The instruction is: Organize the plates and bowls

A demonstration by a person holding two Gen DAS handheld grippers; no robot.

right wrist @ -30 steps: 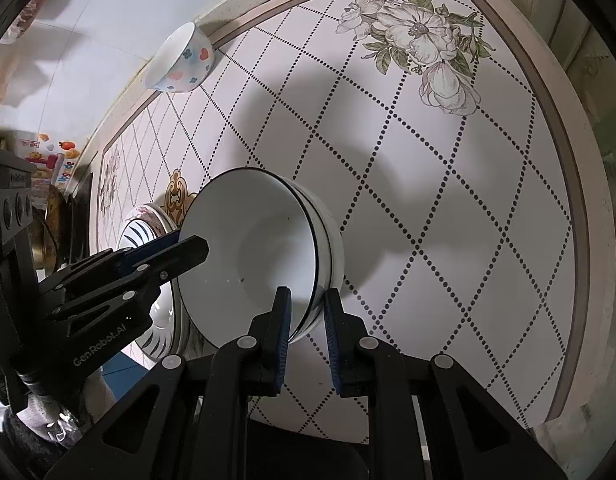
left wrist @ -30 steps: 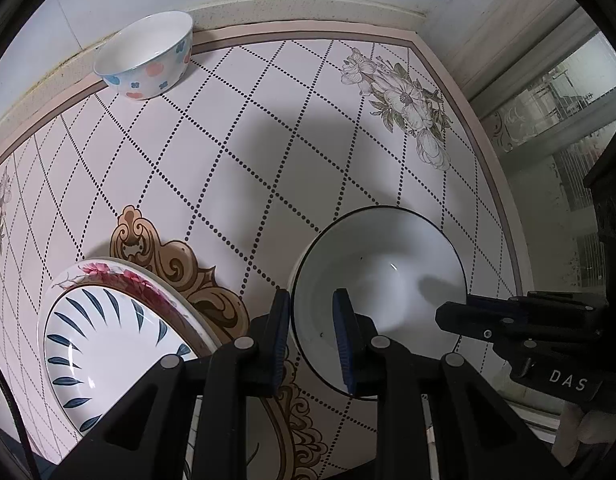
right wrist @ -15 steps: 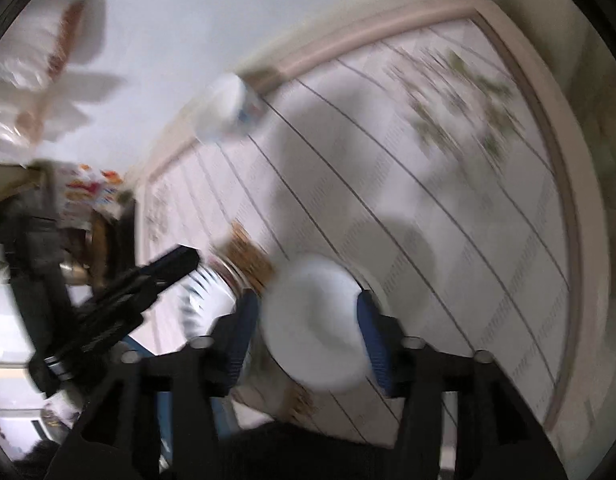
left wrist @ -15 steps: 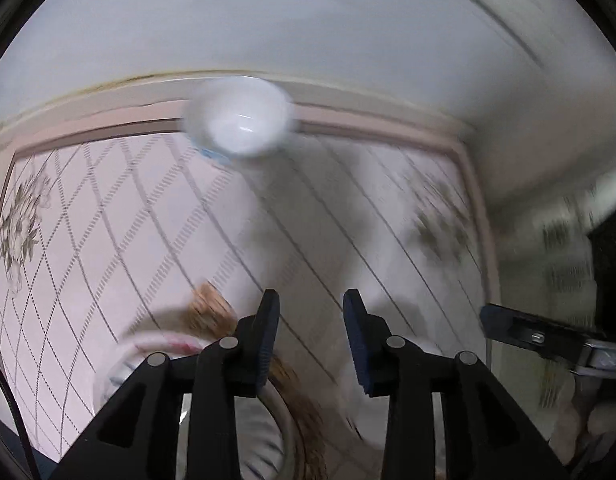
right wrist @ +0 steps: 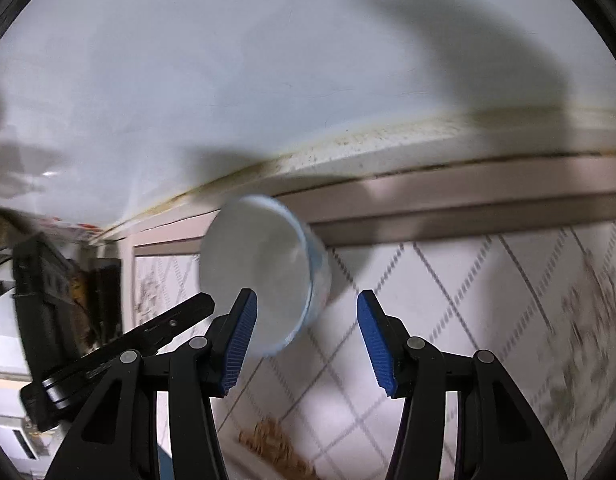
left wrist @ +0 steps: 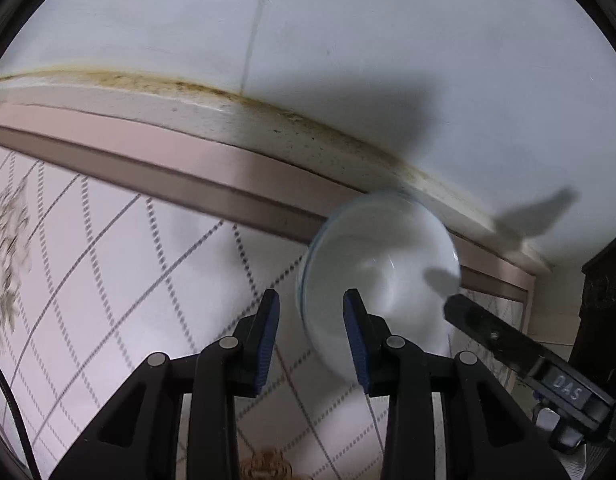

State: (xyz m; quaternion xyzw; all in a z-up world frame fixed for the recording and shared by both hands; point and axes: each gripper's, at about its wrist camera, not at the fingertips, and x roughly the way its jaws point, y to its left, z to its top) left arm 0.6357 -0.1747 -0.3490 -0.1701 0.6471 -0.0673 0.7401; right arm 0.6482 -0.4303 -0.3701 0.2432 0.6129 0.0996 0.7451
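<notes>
Both grippers left the stacked bowls, now flanking the small bowl (left wrist: 378,268).

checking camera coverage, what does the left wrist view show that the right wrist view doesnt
Only the left wrist view: the wall's vertical seam and the "DAS" label on the right gripper.

Only the right wrist view: dark clutter at the table's far left end, blurred, and the right gripper with open, empty jaws.

Both: the small white bowl by the wall, the diamond-patterned tabletop, its pink border, and the open left gripper.
</notes>
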